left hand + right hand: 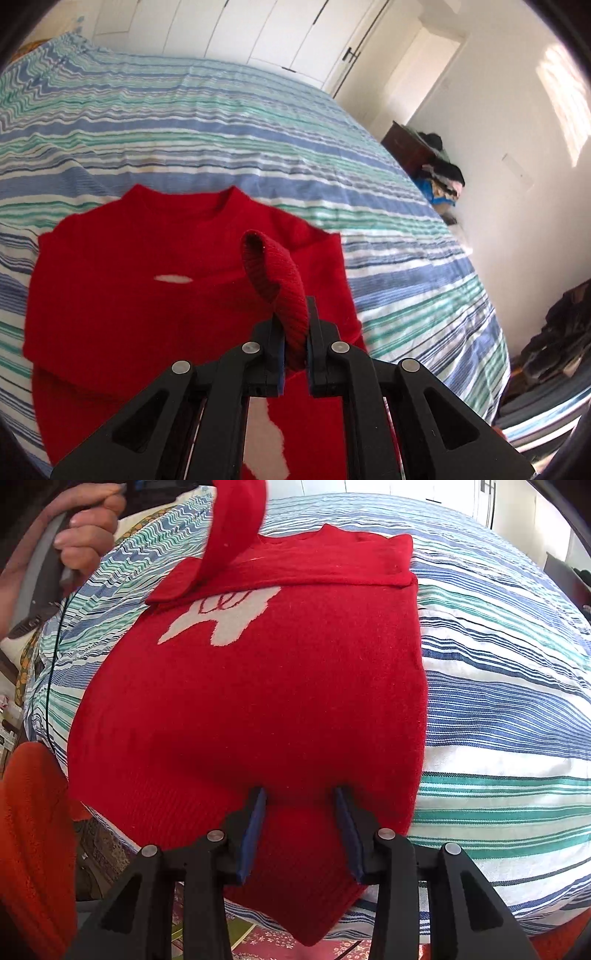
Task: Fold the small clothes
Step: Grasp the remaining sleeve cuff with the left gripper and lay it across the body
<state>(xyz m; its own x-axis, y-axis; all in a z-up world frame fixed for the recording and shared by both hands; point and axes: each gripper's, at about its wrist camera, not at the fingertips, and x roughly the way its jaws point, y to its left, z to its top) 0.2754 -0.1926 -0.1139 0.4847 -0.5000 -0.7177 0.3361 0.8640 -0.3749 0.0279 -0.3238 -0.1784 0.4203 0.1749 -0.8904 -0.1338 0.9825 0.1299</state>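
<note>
With my left gripper (295, 332) clenched on the sleeve cuff (273, 269) of the red sweater (258, 701) spread on the bed (498, 701) and my right gripper (301, 827) released over its hem, I judge I next lay that sleeve across the chest.

A red knitted sweater with a white motif (258, 686) lies flat on the blue, green and white striped bedspread (498, 709), collar at the far end, hem at the near edge of the bed. Right sleeve is folded across the sweater's chest, below the collar. Left sleeve (275, 280) rises off the sweater's left side, its cuff clamped between the fingers of the left gripper (295, 332), above the sweater body. Right gripper (301, 801) sits at the sweater's hem, fingers spread apart, tips against the knit. Beyond the sweater's collar, past the bed, stand white wardrobe doors (258, 33); a dark wooden cabinet piled with clothes (424, 155) stands right of the bed.
</note>
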